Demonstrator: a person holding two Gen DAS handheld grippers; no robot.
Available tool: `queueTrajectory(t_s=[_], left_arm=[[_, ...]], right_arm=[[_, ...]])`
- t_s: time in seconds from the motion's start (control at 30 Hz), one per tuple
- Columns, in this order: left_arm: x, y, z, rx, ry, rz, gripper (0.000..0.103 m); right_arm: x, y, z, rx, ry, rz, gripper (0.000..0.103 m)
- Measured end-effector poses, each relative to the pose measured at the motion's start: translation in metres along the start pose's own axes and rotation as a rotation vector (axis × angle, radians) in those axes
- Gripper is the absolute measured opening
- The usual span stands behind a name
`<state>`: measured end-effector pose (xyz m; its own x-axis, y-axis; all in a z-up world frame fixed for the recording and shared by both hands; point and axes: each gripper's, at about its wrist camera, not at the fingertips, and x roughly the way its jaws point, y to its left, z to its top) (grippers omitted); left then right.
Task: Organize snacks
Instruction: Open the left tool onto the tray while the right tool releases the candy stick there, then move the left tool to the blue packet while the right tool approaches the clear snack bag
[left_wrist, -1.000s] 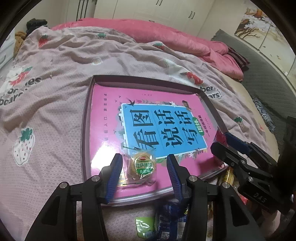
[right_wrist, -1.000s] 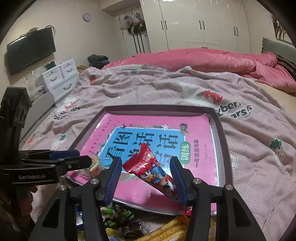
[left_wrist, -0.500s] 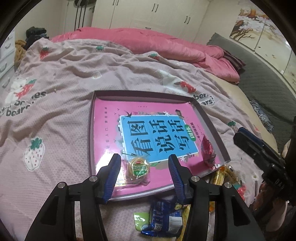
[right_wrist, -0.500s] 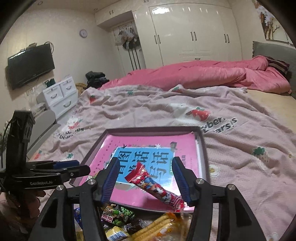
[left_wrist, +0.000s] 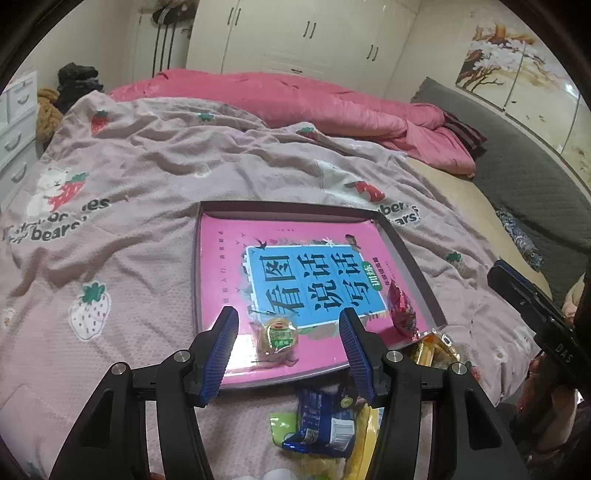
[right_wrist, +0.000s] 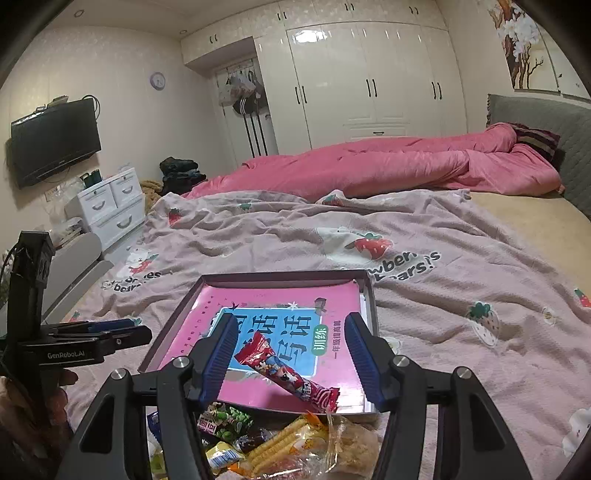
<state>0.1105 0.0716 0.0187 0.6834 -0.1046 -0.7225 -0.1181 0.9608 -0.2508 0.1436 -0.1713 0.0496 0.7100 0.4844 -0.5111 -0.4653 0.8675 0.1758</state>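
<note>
On the tray (right_wrist: 369, 295), red snack stick (right_wrist: 286, 373) overhangs the near rim, could slide off; left gripper (left_wrist: 288, 345) still-widening and right gripper (right_wrist: 288, 356) both spread, empty.

A wall-mounted television (right_wrist: 55, 142) hangs above white drawers (right_wrist: 110, 206).

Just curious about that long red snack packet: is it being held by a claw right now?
No, the red packet lies loose on the pink book in the tray, between the right claw's open jaws, touched by neither.

On the bed (left_wrist: 147, 221) lies a tray (left_wrist: 413, 258) holding a book (left_wrist: 295, 273), two snacks on the book, loose snacks (right_wrist: 258, 443) before the tray.
</note>
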Motion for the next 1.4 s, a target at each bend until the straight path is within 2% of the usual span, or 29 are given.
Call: queueTrajectory(t_s=[0.47, 0.57, 0.97, 1.4], left_arm=[[-0.015, -0.006, -0.007, 0.03, 0.004, 0.0, 0.059], [-0.017, -0.009, -0.01, 0.035, 0.013, -0.014, 0.071], [-0.022, -0.022, -0.02, 0.084, 0.04, -0.013, 0.071], [-0.015, -0.026, -0.038, 0.119, 0.095, 0.002, 0.071]], right_arm=[[-0.023, -0.007, -0.01, 0.027, 0.001, -0.027, 0.06], [-0.027, -0.006, -0.01, 0.028, -0.006, -0.029, 0.06], [-0.044, -0.013, -0.01, 0.051, -0.021, -0.052, 0.06], [-0.049, -0.024, -0.023, 0.089, 0.005, -0.07, 0.062]])
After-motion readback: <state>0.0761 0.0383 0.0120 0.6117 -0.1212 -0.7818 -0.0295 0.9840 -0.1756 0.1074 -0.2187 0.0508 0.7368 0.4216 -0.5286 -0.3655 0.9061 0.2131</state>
